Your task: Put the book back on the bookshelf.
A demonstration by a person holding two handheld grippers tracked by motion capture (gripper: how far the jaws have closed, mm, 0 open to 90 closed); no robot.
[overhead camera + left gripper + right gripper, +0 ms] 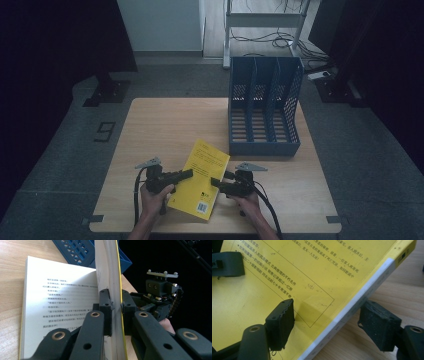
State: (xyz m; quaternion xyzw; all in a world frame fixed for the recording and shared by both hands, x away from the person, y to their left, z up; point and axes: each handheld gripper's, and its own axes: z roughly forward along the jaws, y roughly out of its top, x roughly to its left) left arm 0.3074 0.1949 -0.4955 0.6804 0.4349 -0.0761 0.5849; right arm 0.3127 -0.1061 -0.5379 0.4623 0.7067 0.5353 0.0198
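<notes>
Left gripper (115, 308) clamps yellow book's (199, 177) cover, lifted; right gripper (325, 326) straddles spine, not gripping. File rack (263, 107) empty.

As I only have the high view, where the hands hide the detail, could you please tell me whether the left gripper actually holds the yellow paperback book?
Observer: Yes. The left gripper is shut on the yellow paperback book's cover plus a sheaf of pages, lifted upright.
Operator: Is the book open beneath?
Observer: Yes, a white printed page lies exposed.
Operator: And the right gripper?
Observer: The right gripper is open and straddles the book's white edge. One pad is over the yellow cover, the other above the light wooden table.
</notes>
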